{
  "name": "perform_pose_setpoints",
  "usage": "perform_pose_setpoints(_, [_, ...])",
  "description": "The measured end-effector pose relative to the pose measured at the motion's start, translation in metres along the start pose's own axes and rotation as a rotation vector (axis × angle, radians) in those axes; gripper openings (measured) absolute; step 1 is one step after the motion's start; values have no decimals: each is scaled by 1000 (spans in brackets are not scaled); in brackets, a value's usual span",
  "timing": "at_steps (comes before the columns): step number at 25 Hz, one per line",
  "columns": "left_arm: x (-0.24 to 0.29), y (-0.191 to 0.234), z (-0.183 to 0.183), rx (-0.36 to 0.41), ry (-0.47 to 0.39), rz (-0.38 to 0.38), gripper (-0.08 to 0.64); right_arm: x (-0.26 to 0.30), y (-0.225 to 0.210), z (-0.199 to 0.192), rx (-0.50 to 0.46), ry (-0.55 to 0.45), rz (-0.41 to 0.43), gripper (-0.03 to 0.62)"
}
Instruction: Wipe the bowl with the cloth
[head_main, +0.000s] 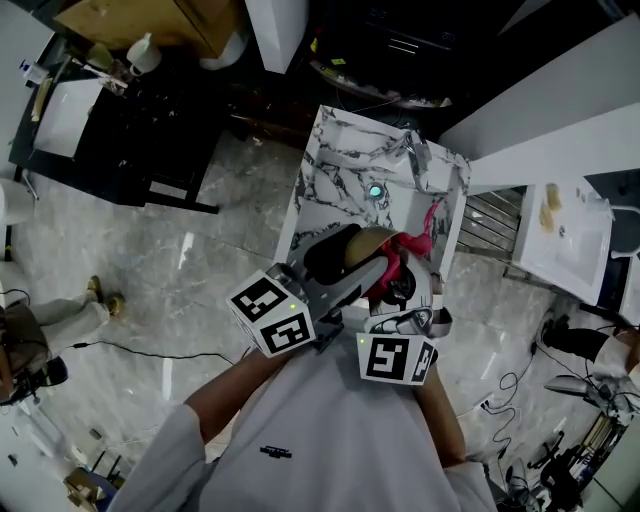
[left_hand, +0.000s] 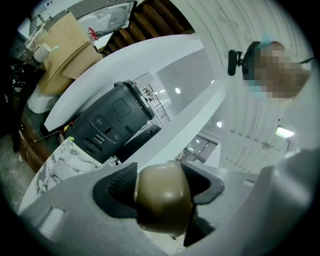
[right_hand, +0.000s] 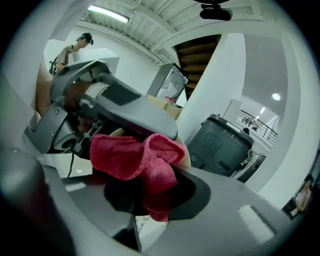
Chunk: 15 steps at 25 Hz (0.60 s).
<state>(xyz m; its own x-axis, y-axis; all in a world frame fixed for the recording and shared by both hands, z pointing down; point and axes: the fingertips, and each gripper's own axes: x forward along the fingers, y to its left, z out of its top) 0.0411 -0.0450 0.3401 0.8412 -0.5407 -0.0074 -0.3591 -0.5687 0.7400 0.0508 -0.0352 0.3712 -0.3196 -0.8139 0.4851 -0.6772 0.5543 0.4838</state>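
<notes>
An olive-brown bowl (head_main: 366, 247) is held up over the marble table (head_main: 335, 175), with my left gripper (head_main: 350, 264) shut on it. The left gripper view shows the bowl's rounded wall (left_hand: 163, 198) clamped between the two dark pads. My right gripper (head_main: 402, 284) is shut on a red cloth (head_main: 397, 260), which is pressed against the bowl's right side. In the right gripper view the bunched cloth (right_hand: 142, 161) fills the jaws. The left gripper's grey body (right_hand: 117, 107) lies just above it. A sliver of the bowl (right_hand: 186, 161) shows behind the cloth.
A small teal round object (head_main: 375, 191) lies on the marble table, and a strip of red cloth (head_main: 432, 216) shows near its right edge. A white counter (head_main: 565, 235) stands to the right. A dark grey machine (left_hand: 112, 122) is beyond the table. A person (right_hand: 70, 50) stands far off.
</notes>
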Motion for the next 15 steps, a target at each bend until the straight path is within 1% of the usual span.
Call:
perform_pose_setpoints(3, [0, 0, 6, -9, -14, -2, 279, 0, 1, -4, -62, 56, -2, 109])
perform_pose_setpoints(6, [0, 2, 10, -27, -23, 2, 279, -4, 8, -12, -113, 106, 47, 107])
perform_pose_setpoints(9, [0, 3, 8, -35, -9, -2, 279, -8, 15, -15, -143, 121, 96, 107])
perform_pose_setpoints(13, [0, 4, 8, -33, -2, -1, 279, -16, 25, -14, -149, 109, 175, 107])
perform_pose_setpoints(15, [-1, 5, 10, -34, -13, 6, 278, -22, 30, -10, -115, 94, 219, 107])
